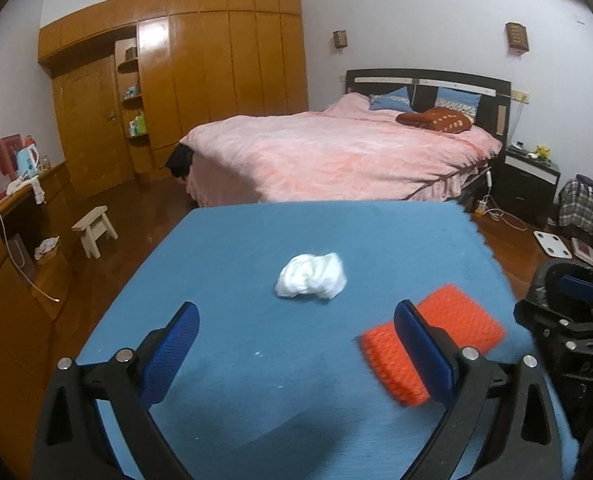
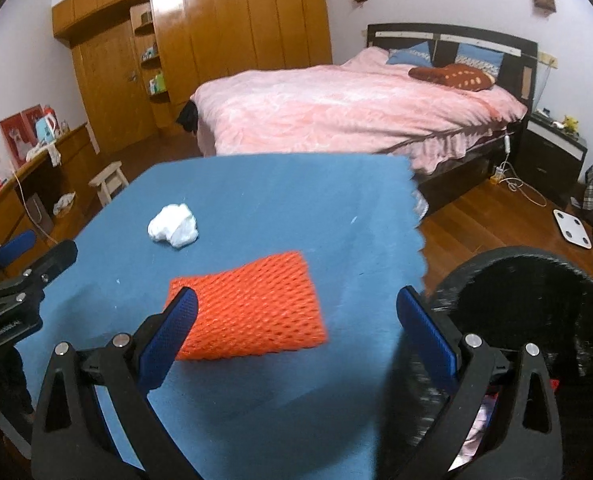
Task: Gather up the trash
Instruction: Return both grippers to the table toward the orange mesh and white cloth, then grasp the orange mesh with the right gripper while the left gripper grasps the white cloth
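A black bin point(image 2: 536, 312) is seen only in the right wrist view, just beyond the right-hand fingers of the right gripper point(image 2: 296, 320), beside the blue desk point(image 2: 256, 184). The orange foam net point(image 2: 248, 304), flat and mesh-textured, is shown whole there, lying between the spread, empty fingers; in the left view it is half hidden behind one finger. The crumpled white tissue point(image 1: 310, 276) is found ahead of the left gripper point(image 1: 296, 336), whose fingers are likewise spread and empty.
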Tool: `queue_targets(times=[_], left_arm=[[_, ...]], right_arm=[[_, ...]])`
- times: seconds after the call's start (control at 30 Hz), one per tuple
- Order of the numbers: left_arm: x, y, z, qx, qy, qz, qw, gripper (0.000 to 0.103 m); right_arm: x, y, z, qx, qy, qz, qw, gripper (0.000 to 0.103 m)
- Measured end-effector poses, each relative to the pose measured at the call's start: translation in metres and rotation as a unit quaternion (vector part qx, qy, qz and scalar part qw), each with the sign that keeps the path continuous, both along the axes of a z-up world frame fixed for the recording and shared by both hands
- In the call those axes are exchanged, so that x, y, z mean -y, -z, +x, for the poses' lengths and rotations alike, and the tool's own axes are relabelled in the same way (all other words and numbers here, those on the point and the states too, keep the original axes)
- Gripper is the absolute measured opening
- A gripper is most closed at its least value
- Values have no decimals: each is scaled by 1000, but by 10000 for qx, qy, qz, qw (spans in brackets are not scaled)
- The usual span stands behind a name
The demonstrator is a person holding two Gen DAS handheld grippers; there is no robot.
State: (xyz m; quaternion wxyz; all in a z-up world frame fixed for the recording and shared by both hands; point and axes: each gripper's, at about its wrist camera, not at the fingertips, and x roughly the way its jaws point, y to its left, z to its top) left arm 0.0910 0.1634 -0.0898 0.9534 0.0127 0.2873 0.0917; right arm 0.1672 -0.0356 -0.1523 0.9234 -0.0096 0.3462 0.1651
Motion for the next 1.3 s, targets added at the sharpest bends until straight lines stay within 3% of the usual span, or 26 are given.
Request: queue_targets(times=[0.37,0.7,0.97,1.07,1.3], left_arm=[[-38,26,8,-243,-329,-197,9990,96],[-44,34,14,-295,-320,-261,9987,96],[-46,39,18,-363,-362,-335,9981,96],[-45,41,19,-392,-352,-341,9980,96],[-42,43,20,-426,-349,-362,9978,96]], right_arm=[[-41,37,19,-345,-306,-284,9985,97],[-54,63,35,-763,-341,-571,9949,97],[-59,68,35,-778,-375,-678,9940,96],[-59,68,34,-776,-402,-660,9940,92],[-60,63,28,-621,-541,-637,9946,67]])
